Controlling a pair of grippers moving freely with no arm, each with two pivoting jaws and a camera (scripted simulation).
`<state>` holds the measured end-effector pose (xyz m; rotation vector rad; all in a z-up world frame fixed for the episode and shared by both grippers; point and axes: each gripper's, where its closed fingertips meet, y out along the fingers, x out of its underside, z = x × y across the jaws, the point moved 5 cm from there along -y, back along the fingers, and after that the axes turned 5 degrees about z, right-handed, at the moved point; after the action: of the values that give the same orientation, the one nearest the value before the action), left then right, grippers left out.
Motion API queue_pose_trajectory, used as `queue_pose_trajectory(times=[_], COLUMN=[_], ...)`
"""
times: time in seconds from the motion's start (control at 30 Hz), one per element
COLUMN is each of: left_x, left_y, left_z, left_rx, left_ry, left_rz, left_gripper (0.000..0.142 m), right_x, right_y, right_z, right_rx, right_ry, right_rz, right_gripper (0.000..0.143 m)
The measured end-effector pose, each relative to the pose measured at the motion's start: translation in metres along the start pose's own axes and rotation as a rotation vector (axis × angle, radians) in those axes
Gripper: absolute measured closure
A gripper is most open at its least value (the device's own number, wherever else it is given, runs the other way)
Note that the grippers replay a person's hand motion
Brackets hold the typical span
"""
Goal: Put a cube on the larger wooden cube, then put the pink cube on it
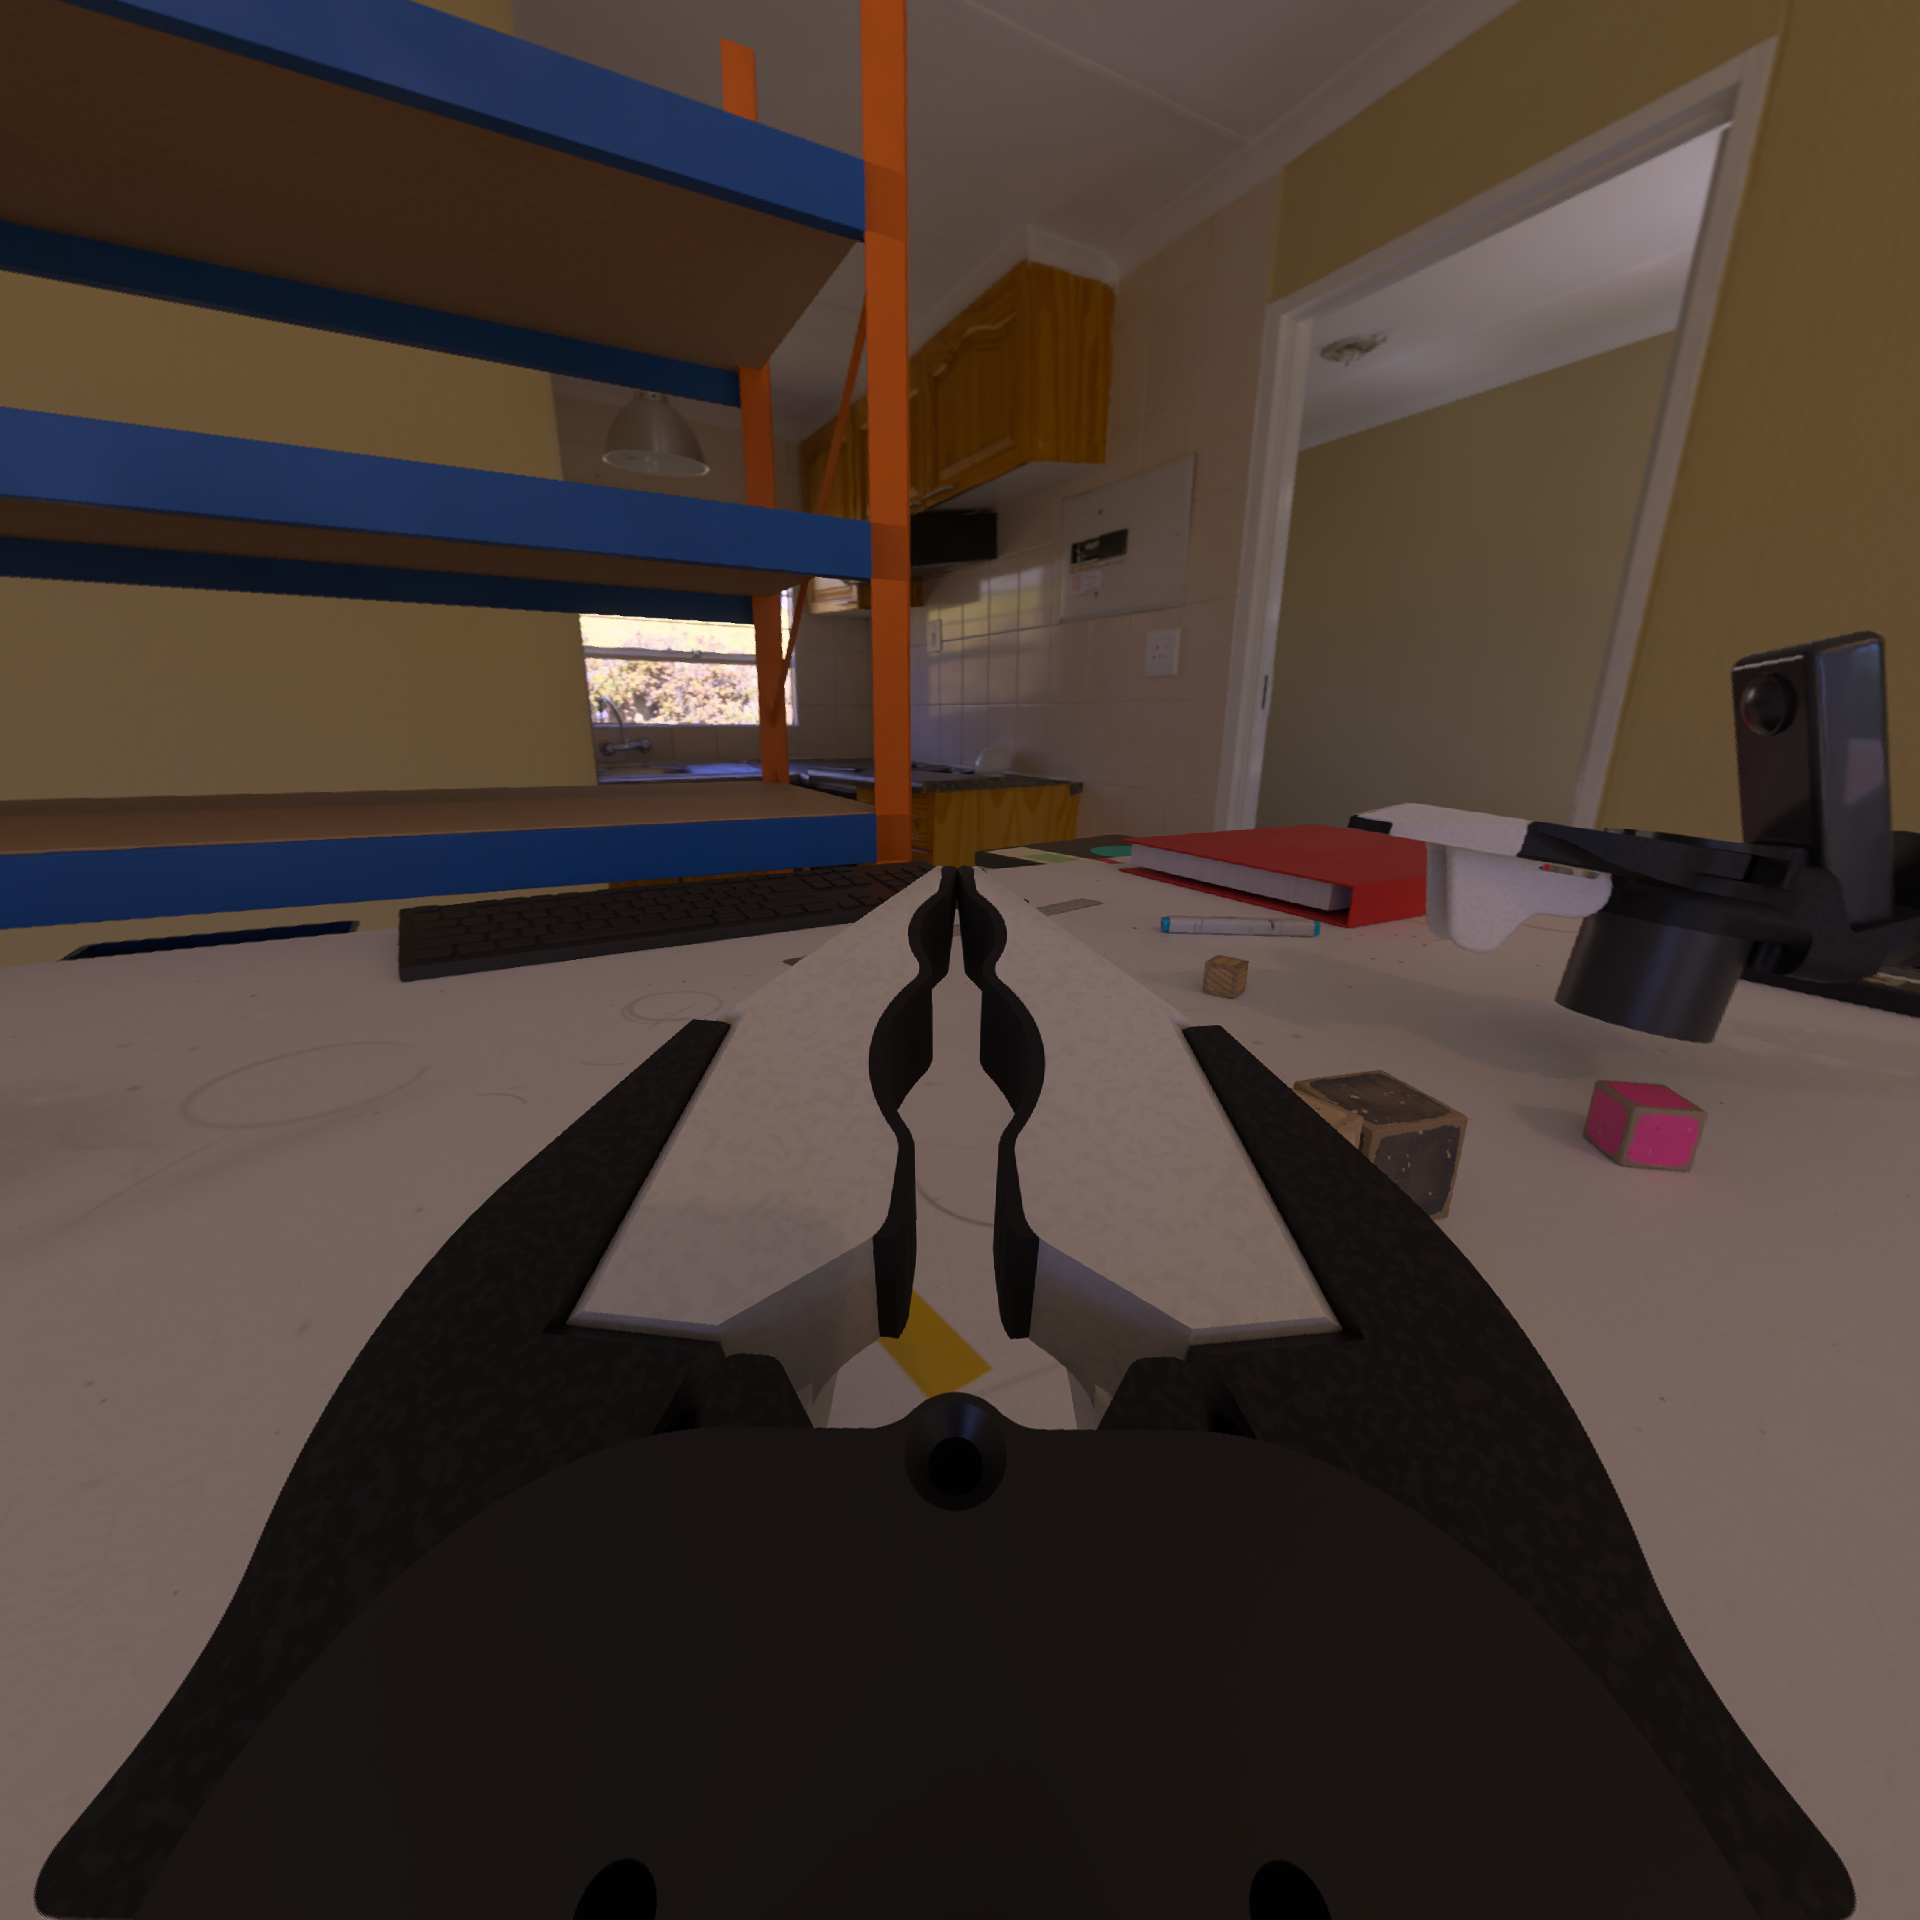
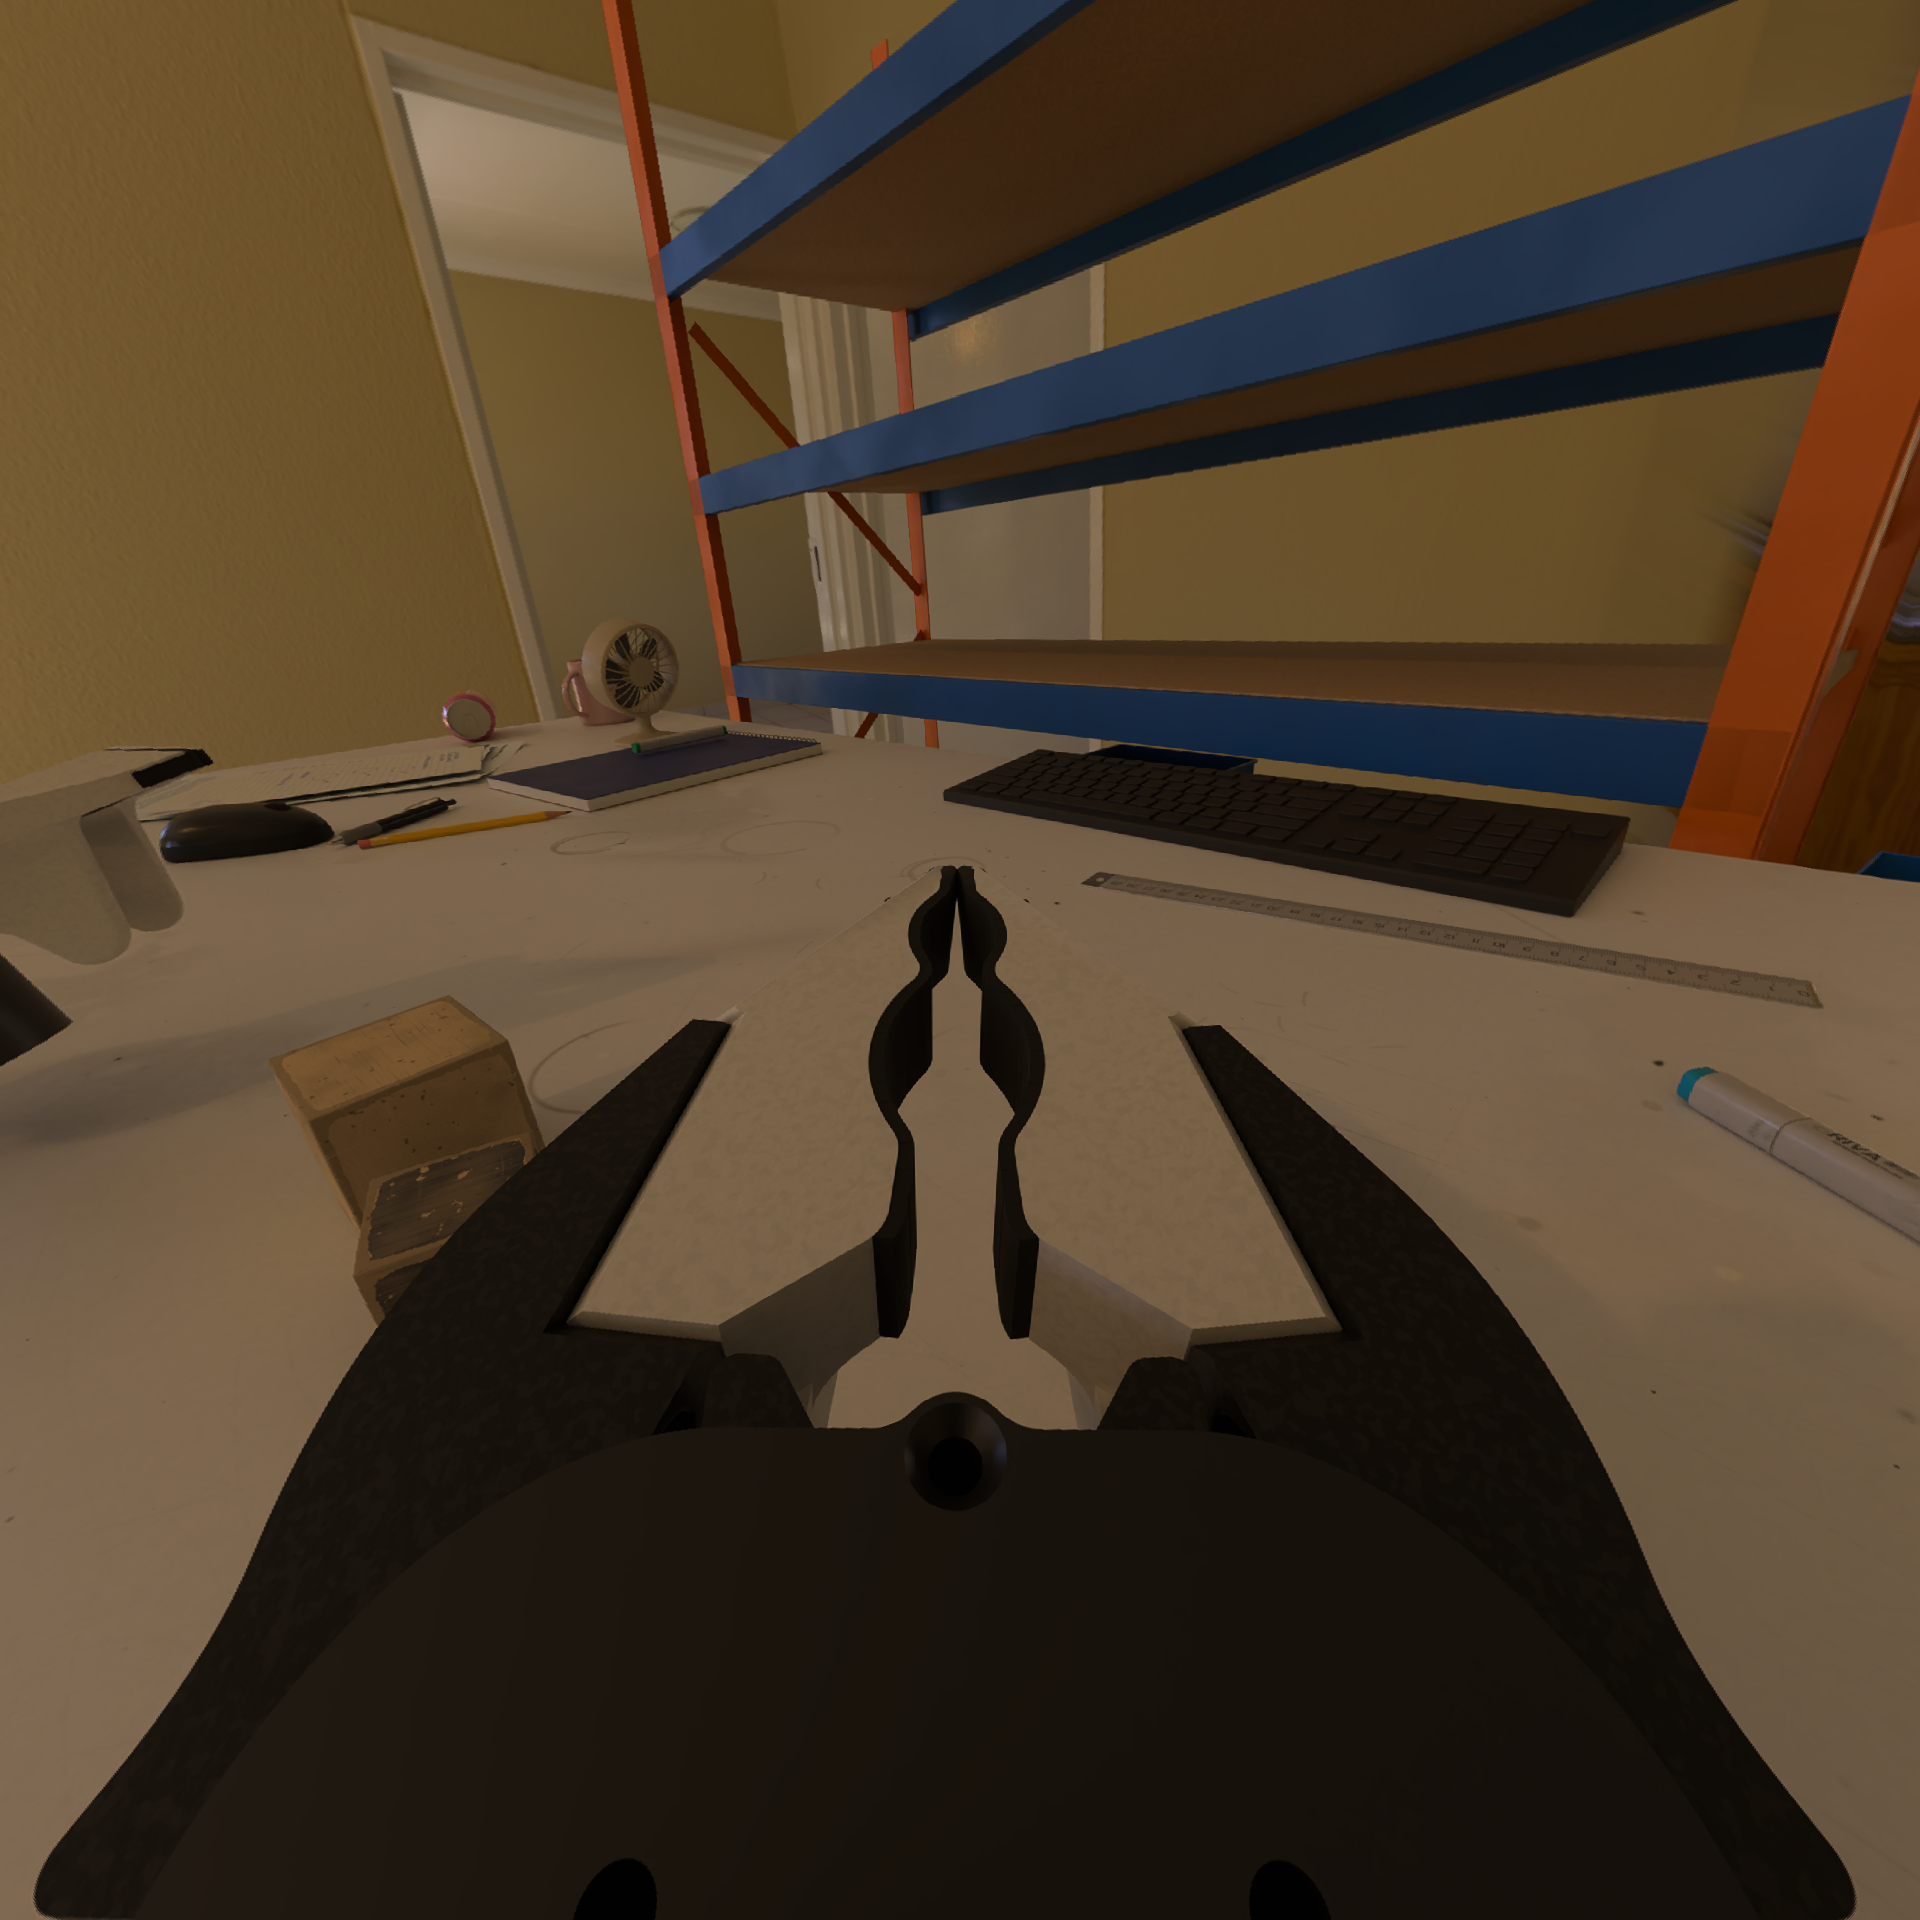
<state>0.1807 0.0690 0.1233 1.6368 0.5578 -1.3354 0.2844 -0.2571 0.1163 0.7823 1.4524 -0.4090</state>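
Observation:
In the left wrist view my left gripper [image 1: 957, 878] is shut and empty, low over the white table. The larger wooden cube [image 1: 1392, 1138], with worn dark faces, sits just right of its right finger. The pink cube [image 1: 1647, 1127] lies farther right. A small wooden cube [image 1: 1226, 977] lies beyond them. My right gripper [image 1: 1377, 823] hovers at the far right above the cubes. In the right wrist view my right gripper [image 2: 957, 878] is shut and empty. The larger wooden cube [image 2: 405, 1091] is beside its left finger. The left gripper [image 2: 171, 764] shows at the left edge.
A black keyboard [image 2: 1299, 821] lies ahead under a blue and orange shelf rack [image 2: 1247, 707]. A steel ruler [image 2: 1455, 940] and a white marker [image 2: 1787, 1143] lie to the right. A red binder [image 1: 1278, 868], mouse [image 2: 244, 829], pencil [image 2: 457, 829], notebook [image 2: 655, 769] and fan [image 2: 629, 670] stand around.

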Motion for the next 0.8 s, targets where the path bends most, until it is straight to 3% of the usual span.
queue_pose_trajectory(times=[0.27, 0.43, 0.6, 0.7, 0.8], left_x=[0.002, 0.001, 0.002, 0.002, 0.003], left_y=[0.008, 0.006, 0.008, 0.008, 0.008], left_z=[-0.016, -0.011, -0.007, -0.002, 0.005], left_rx=[0.034, 0.055, 0.108, 0.152, 0.203], left_ry=[-0.078, -0.046, -0.077, -0.104, -0.127], left_rz=[0.018, 0.033, 0.014, 0.007, -0.011], left_gripper=[0.142, 0.142, 0.142, 0.142, 0.142], right_x=[0.0, -0.008, -0.013, 0.002, 0.017], right_y=[0.001, 0.002, 0.002, 0.004, 0.007], right_z=[-0.004, -0.014, -0.05, -0.072, -0.089], right_rx=[-0.039, -0.112, -0.401, -0.509, -0.552], right_ry=[-0.004, -0.058, 0.011, -0.084, -0.115], right_rz=[-0.015, -0.108, -0.429, -0.675, -0.857], right_gripper=[0.143, 0.143, 0.131, 0.12, 0.097])
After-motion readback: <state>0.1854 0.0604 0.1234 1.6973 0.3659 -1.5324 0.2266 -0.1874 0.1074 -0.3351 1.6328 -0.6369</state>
